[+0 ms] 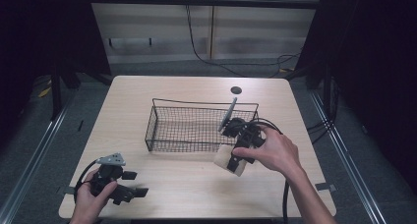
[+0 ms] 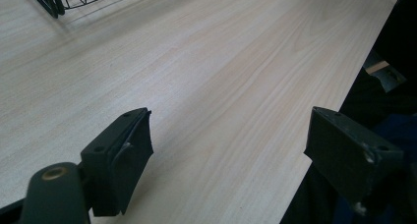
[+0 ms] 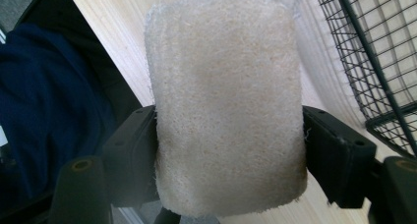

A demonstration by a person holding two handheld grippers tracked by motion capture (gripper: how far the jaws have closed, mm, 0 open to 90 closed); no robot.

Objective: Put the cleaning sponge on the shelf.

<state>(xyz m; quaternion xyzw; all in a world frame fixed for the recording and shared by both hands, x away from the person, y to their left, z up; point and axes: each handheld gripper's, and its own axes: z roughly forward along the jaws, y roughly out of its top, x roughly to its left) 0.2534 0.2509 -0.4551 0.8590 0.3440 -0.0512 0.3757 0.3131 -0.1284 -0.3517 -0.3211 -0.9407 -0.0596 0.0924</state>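
Right claw [image 3: 228, 150] pinching the sponge [image 3: 226, 101]
Sits at the basket's [image 1: 196, 128] 4 o'clock; left claw [image 2: 228, 155] spread wide over the tabletop [image 2: 221, 71].

**Materials and surfaces on the table**

A pale, coarse, fibrous sponge [image 3: 226, 106] with a rough, fuzzy face is seen. The basket [image 1: 196, 128] is made of thin dark wire mesh. The table [image 2: 221, 76] is finished in light, smooth, matt wood grain. The right gripper [image 3: 228, 150] is formed of matt black plastic.

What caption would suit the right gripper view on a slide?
Right gripper clamps a beige loofah sponge pad beside a black wire basket.
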